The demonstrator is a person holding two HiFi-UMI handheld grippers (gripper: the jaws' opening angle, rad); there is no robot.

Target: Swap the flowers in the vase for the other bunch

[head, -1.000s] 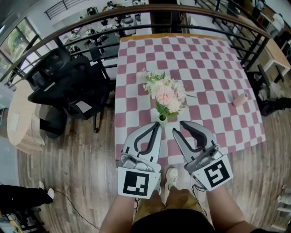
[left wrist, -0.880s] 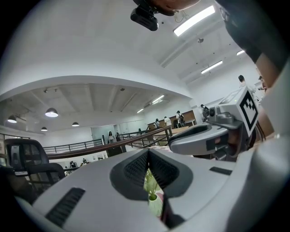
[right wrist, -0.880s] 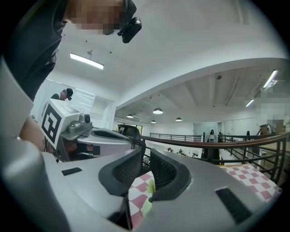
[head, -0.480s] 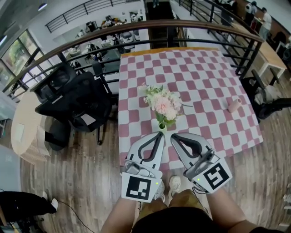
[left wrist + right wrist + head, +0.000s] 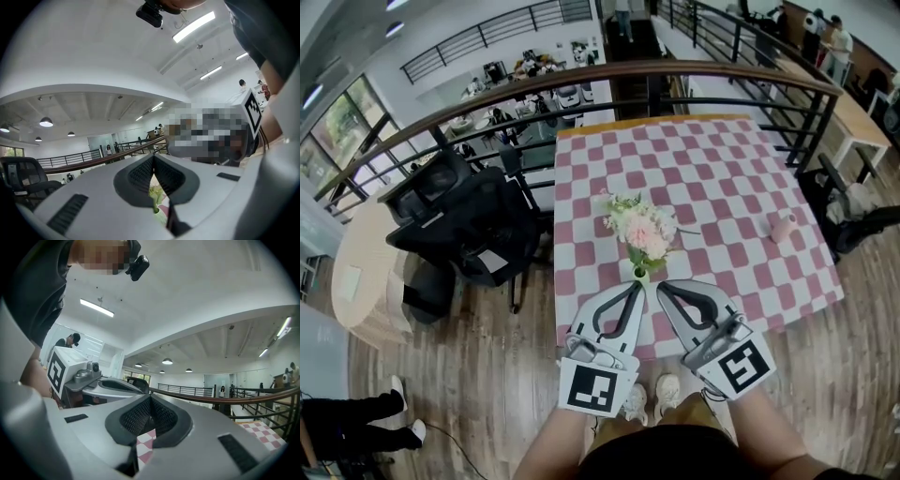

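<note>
My left hand-held gripper (image 5: 635,286) and right hand-held gripper (image 5: 660,287) are both closed and empty, tips just beside the vase (image 5: 639,274) of flowers (image 5: 642,230) on the checked bench (image 5: 741,187).

Setting: an open-plan office on a mezzanine level.

- A curved metal railing (image 5: 581,73) with a brown handrail bounds the floor. Beyond it, a lower level holds rows of desks (image 5: 534,67) with chairs.
- A black office chair (image 5: 464,220) stands on the wood-plank floor (image 5: 469,375), beside a table covered by a pink-and-white checked cloth (image 5: 722,159).
- Tall windows (image 5: 342,122) line the left wall.
- Linear ceiling lights (image 5: 194,26) and round pendant lamps (image 5: 46,122) hang from a white ceiling.
- People stand near a wooden desk (image 5: 862,117) behind the railing.
</note>
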